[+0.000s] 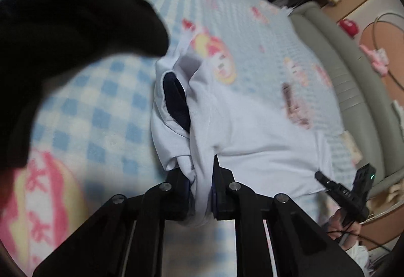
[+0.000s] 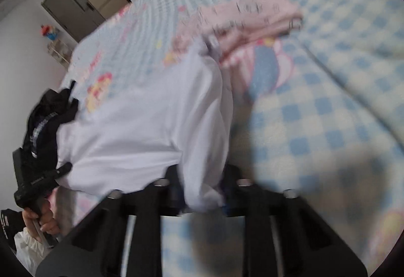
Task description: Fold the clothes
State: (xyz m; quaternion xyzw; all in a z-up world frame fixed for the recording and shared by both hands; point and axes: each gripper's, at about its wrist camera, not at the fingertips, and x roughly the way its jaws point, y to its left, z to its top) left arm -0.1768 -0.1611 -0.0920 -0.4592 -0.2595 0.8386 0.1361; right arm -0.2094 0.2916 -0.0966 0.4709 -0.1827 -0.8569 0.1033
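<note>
**Both grippers clamped on one white garment above a checked bedspread**

Nearest the lens in the left wrist view: black two-finger left gripper, jaws closed on a bunched fold of pale white cotton shirt. Shirt stretched from that grip across to the black right gripper, seen at lower right with the person's hand below it. Dark navy lining visible inside an opening of the shirt. Blurred black garment filling the upper left, close to the lens. Beneath everything, blue-and-white checked bedspread with pink cartoon prints; grey padded bed edge along the right.

Right wrist view: right gripper likewise shut on a gathered edge of the white shirt, cloth lifted off the bedspread. Left gripper at far left touching the shirt's other end, black garment just beside it. Pink patterned garment lying on the bedspread beyond the shirt, blurred. Grey cabinet against the white wall at upper left.
</note>
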